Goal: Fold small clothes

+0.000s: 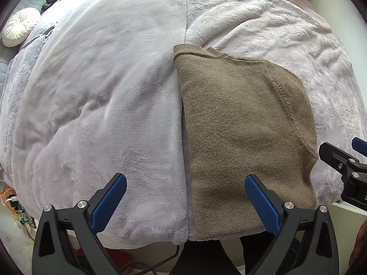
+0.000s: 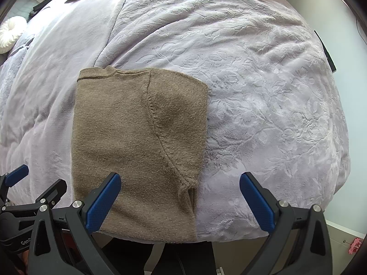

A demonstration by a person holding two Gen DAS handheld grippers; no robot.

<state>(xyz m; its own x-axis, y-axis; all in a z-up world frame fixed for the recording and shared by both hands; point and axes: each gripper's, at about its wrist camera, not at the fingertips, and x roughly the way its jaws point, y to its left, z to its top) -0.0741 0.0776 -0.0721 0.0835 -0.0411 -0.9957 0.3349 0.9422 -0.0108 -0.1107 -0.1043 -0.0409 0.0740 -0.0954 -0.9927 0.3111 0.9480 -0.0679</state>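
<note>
One folded brown knit sweater (image 1: pixel 243 137) lies flat on the lavender fleece blanket (image 1: pixel 103 103), its near hem at the bed's edge. My left gripper (image 1: pixel 185 204) and right gripper (image 2: pixel 180 202) — two in all — hover spread wide, holding nothing, above that hem; bare blanket surrounds it.

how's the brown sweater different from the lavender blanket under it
The brown sweater is small, folded into a neat rectangle; the lavender blanket spreads across the whole bed. The sweater is a plain fuzzy knit with a visible seam; the blanket is plush, partly embossed with flowers. Both lie flat, untouched by either hand-held gripper.
</note>
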